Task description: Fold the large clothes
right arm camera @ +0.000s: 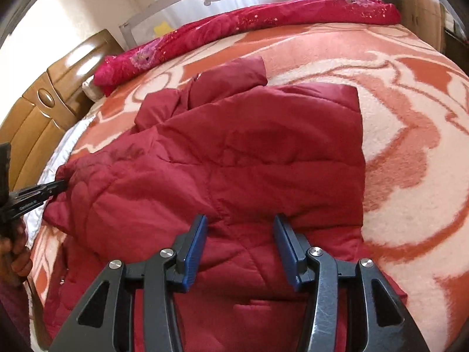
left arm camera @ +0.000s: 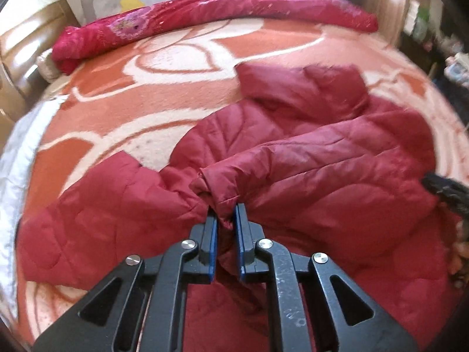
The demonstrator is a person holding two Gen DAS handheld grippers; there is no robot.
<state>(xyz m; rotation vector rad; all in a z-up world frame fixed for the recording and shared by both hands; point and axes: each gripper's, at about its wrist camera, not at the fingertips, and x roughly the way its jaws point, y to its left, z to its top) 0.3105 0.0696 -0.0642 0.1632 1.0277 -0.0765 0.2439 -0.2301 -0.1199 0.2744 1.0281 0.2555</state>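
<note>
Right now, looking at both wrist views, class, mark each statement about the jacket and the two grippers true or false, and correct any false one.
1. The left gripper has its jaws closed on a sleeve cuff of the red quilted jacket. True.
2. The right gripper is clamped on the jacket. False: its jaws stand wide apart, with fabric visible between them but not pinched.
3. The jacket lies on an orange-and-cream patterned blanket. True.
4. The rolled magenta quilt lies on top of the jacket. False: it lies at the far edge of the bed, apart from the jacket.
5. A wooden headboard appears in the right wrist view. True.
</note>
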